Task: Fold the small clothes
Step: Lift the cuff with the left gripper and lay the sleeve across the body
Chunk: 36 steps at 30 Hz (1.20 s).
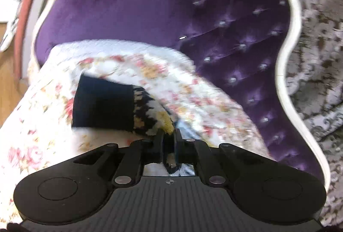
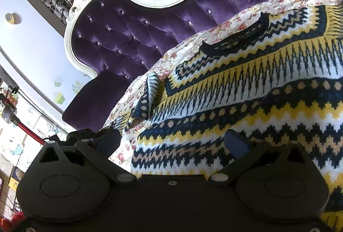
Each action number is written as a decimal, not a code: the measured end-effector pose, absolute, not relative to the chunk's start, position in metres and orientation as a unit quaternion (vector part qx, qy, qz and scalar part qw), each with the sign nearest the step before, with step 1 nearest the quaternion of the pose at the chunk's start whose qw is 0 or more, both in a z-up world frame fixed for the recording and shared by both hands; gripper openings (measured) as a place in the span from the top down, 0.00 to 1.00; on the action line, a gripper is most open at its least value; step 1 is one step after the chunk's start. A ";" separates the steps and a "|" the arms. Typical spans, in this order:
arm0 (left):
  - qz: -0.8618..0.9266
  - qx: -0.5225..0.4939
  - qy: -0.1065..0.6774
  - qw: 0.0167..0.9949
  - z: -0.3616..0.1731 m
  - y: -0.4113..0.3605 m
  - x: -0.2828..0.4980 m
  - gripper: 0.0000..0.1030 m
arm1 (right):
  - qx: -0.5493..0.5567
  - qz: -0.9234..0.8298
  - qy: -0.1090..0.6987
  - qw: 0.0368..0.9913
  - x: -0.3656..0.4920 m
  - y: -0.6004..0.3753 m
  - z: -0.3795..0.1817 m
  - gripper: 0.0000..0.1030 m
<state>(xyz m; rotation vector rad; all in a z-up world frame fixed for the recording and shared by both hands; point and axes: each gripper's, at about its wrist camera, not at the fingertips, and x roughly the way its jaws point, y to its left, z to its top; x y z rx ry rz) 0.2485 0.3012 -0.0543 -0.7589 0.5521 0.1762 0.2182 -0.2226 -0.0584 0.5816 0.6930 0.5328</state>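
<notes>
Because the left gripper (image 1: 169,135) is pinched tight on only the patterned knit near the sleeve cuff (image 1: 103,107), that thin bite may slip, or drag the floral bedspread (image 1: 32,124) along; the view is motion-blurred. Behind: tufted purple headboard (image 1: 235,28), no obstruction.

Right wrist view: right gripper (image 2: 171,144) with fingers spread wide, holding nothing, low at the near edge of the zigzag sweater (image 2: 246,90), which lies spread on the bedspread, neck opening (image 2: 235,39) toward the headboard. Risk: closing here could catch bedspread with knit. One sleeve (image 2: 150,94) is bunched, may fold crooked.
</notes>
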 end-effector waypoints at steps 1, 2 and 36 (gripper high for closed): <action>0.082 -0.357 0.261 0.893 -0.047 0.298 0.247 0.93 | 0.278 0.253 0.330 0.866 0.218 -0.223 -0.058 0.00; 0.076 -0.346 0.256 0.899 -0.037 0.294 0.246 0.93 | 0.279 0.251 0.329 0.867 0.218 -0.225 -0.057 0.00; -0.228 -0.140 0.294 0.918 0.042 -0.065 0.307 0.92 | 0.284 0.076 0.302 0.907 0.224 -0.319 -0.030 0.00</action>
